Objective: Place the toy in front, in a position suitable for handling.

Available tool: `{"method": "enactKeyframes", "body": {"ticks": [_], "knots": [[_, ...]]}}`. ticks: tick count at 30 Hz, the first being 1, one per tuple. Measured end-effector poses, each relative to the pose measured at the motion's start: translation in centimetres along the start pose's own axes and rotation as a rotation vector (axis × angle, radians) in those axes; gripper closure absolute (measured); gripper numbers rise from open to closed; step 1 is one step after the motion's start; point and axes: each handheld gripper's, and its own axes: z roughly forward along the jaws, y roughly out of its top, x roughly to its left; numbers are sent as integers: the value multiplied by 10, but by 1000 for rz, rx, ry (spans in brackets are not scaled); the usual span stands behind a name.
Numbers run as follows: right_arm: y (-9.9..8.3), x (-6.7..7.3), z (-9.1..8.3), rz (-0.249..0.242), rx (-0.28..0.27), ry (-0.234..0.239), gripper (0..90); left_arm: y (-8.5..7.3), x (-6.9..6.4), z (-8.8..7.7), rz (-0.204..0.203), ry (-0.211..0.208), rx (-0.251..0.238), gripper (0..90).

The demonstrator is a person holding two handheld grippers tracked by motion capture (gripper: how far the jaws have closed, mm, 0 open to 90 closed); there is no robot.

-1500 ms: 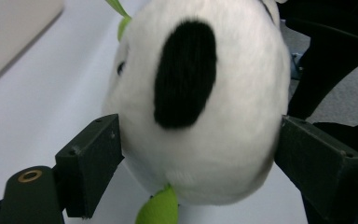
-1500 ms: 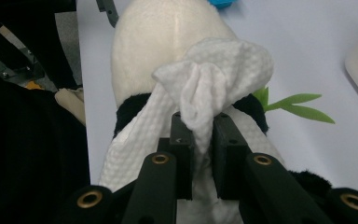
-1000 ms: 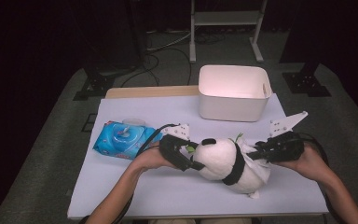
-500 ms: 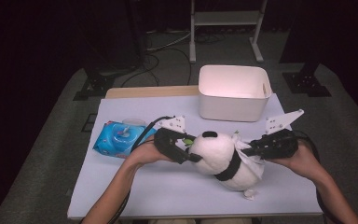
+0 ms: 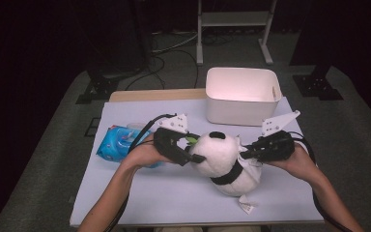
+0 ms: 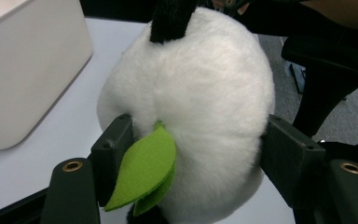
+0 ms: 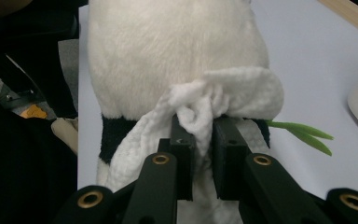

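Above the surface (image 5: pixel 140 203), the left gripper (image 5: pixel 189 151) clamps the plush panda's (image 5: pixel 222 159) head while the right gripper (image 5: pixel 245 153) pinches its white cloth (image 7: pixel 223 100).

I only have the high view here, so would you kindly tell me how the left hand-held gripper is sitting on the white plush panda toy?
Observer: The left hand-held gripper has its jaws on either side of the white plush panda toy, pressing into its round head.
Operator: Thank you. Is anything caught there?
Observer: A green felt leaf hangs in front of one jaw.
Operator: And the right one?
Observer: The right hand-held gripper pinches a bunched fold of white terry cloth on the toy's back, jaws nearly together.
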Motion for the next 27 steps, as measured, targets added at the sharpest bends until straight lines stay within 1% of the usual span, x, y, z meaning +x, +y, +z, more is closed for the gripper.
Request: {"method": "enactKeyframes", "body": {"ticks": [4, 5, 8, 9, 10, 11, 13, 14, 15, 17, 19, 20, 22, 23, 24, 25, 26, 27], "knots": [[2, 0, 3, -6, -1, 6, 795, 5, -1, -5, 6, 1, -9, 324], [3, 0, 6, -15, 5, 8, 795, 9, -2, -7, 19, 7, -7, 323], [3, 0, 8, -13, 10, 13, 795, 11, -3, -7, 25, 11, 0, 311], [2, 0, 8, -7, 11, 15, 795, 11, -3, -5, 24, 10, 5, 311], [-3, -1, 7, 2, 13, 18, 795, 11, -3, -4, 22, 8, 1, 297], [-5, -1, 7, 7, 15, 20, 795, 11, -3, -2, 28, 7, 1, 288], [-10, -1, 6, 13, 22, 18, 795, 11, -3, -1, 29, 12, -1, 264], [-10, -1, 6, 13, 22, 18, 795, 11, -3, 0, 27, 7, -6, 264], [-15, -1, 3, 23, 21, 17, 794, 10, -2, 0, 21, 6, -11, 233], [-16, -1, 3, 24, 20, 17, 795, 10, -1, 1, 19, 7, -11, 223], [-20, -1, 2, 30, 13, 21, 794, 8, 0, 1, 9, 1, -13, 194], [-20, -1, 2, 30, 13, 21, 794, 7, 1, 2, 0, 5, -20, 194], [-24, -2, 1, 36, 5, 18, 794, 0, 3, 4, -14, -5, 1, 174], [-25, -2, 0, 40, 4, 16, 794, -3, 4, 5, -26, -11, -2, 171], [-25, -2, 0, 40, 4, 16, 794, -3, 4, 5, -26, -11, -2, 166], [-28, -3, -1, 44, -1, 12, 794, -9, 7, 10, -50, -33, -1, 158], [-28, -3, -1, 44, -1, 12, 794, -9, 7, 10, -50, -33, -1, 158], [-30, -2, -1, 47, -1, 10, 794, -14, 8, 15, -66, -54, -14, 158]]}}
